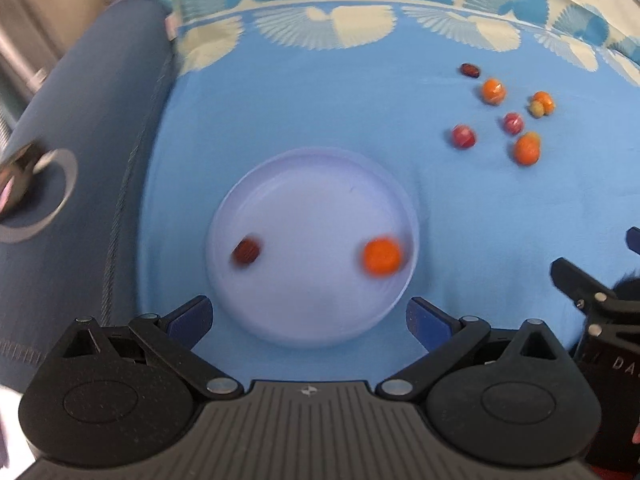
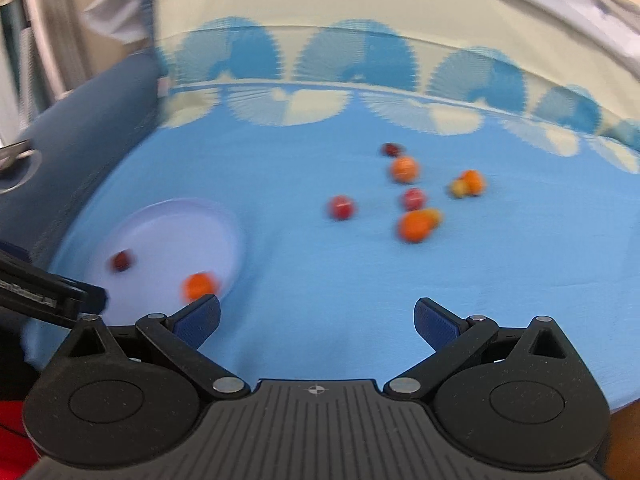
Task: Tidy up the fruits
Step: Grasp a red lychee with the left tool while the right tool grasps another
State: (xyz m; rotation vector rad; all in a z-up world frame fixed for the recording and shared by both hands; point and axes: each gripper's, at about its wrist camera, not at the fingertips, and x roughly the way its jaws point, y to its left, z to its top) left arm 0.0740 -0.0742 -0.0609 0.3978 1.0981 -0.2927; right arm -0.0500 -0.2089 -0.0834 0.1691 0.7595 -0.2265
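A white plate lies on the blue cloth and holds a dark red fruit and an orange fruit. My left gripper hovers open just before the plate's near rim, empty. Several loose fruits lie to the far right, among them an orange one and a red one. In the right wrist view the plate is at the left, with the same orange fruit near its rim. My right gripper is open and empty, well short of the loose cluster around a red fruit.
A dark blue cushion or seat borders the cloth on the left, with a metal ring on it. The cloth's patterned cream edge runs along the back. The right gripper's body shows at the left view's right edge.
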